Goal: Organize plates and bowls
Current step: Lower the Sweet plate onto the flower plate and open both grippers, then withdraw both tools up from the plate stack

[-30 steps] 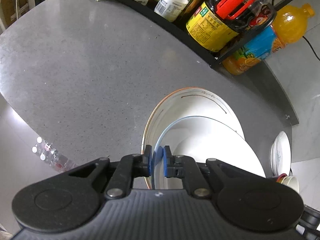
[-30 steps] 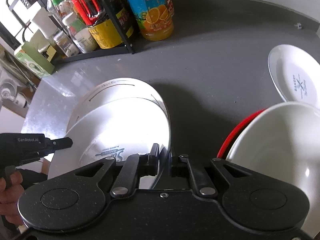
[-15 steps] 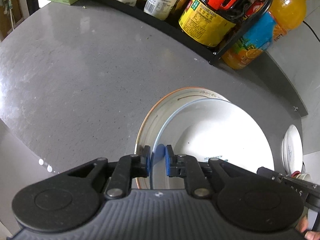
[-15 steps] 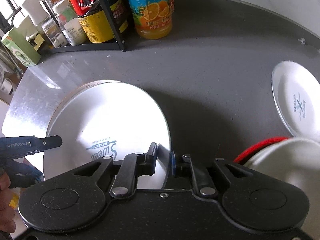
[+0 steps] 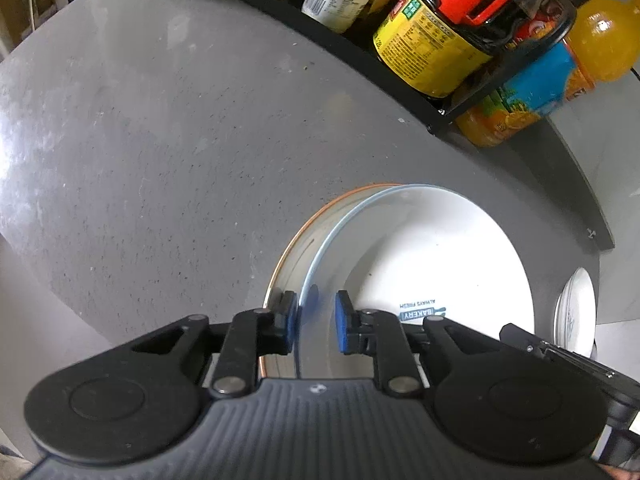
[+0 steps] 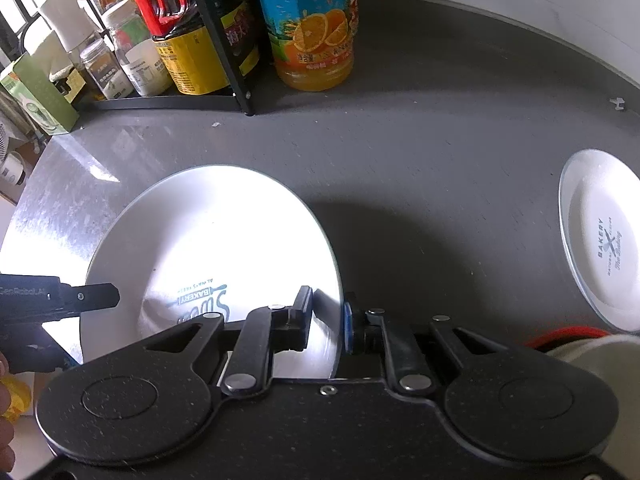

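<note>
Plates are being handled on a speckled grey stone-like countertop (image 5: 168,152). A glossy round white plate (image 5: 432,264) with a thin blue rim and "BAKERY" lettering is lying on an orange-rimmed plate (image 5: 292,248), of which only a crescent is being shown to the left of the left gripper (image 5: 316,322). The blue-padded jaws of that gripper are being held apart, straddling the upper plate's near edge; whether a pad is touching the rim cannot be told. In the right wrist view, the same plate's opposite edge is sitting between the parted jaws of the right gripper (image 6: 326,322), with a gap being visible on each side. Far to the right of this gripper, a smaller white plate (image 6: 600,248) with printed text is resting flat, and a white bowl with red beneath it (image 6: 588,344) is being partly hidden by the gripper body. Ahead, a black wire rack (image 6: 224,60) of bottles is standing beside an orange juice bottle (image 6: 316,28).
</note>
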Demonstrator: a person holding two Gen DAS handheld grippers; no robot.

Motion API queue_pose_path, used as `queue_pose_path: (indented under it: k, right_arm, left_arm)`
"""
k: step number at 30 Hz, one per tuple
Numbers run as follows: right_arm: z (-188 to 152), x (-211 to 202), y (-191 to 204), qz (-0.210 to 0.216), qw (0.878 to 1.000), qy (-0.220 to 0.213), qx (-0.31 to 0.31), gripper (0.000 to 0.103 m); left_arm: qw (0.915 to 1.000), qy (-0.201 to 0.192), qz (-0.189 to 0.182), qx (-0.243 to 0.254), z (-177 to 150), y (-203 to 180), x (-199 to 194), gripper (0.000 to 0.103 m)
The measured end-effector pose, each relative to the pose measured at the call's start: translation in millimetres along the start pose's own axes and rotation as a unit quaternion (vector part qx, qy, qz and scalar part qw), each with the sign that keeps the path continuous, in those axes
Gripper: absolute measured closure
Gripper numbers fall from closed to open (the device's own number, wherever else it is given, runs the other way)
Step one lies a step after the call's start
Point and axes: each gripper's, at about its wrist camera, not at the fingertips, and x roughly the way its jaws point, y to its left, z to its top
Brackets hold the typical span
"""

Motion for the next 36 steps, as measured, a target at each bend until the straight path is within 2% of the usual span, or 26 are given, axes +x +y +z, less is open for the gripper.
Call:
queue_pose_path:
  k: [10,14,19,21,23,26,30,36]
  right_arm:
    - [3,0,1,-0.004,1.000,-0.011,-0.006,0.088]
    - [2,0,2,-0.006,1.000,-0.014,-0.009,0.088]
    - [2,1,3,-0.009,1.000,-0.017,-0.014,0.087]
    - [2,3,5,-0.013,1.000,-0.018,-0.019,0.086]
    - [3,5,8,-0.017,0.999,-0.017,-0.024,0.086]
    - [3,9,12,-0.018,0.999,-0.015,-0.030,0.085]
    - [2,14,16,-0.021,0.999,-0.014,-0.039,0.084]
    - [3,16,19,-0.030,0.999,-0.013,-0.043,0.082]
  left_arm:
    - [0.9996,0.011,-0.002,-0.027,1,3,-3,0.084]
    - [0.9995,0.005,-0.002,-0.031,3,3,-12,0.077]
    - [0.9992,-0.001,-0.003,-0.040,2,7,-24,0.076]
    - [0.9992,-0.010,0.005,-0.039,1,7,-30,0.070]
    - [0.9986,-0.024,0.026,-0.040,1,9,-34,0.056]
    - [0.9979,-0.027,0.038,-0.044,0,16,-32,0.054]
    - [0.9973,-0.021,0.036,-0.060,-2,26,-26,0.053]
    - [0.9975,-0.024,0.038,-0.055,-3,22,-26,0.052]
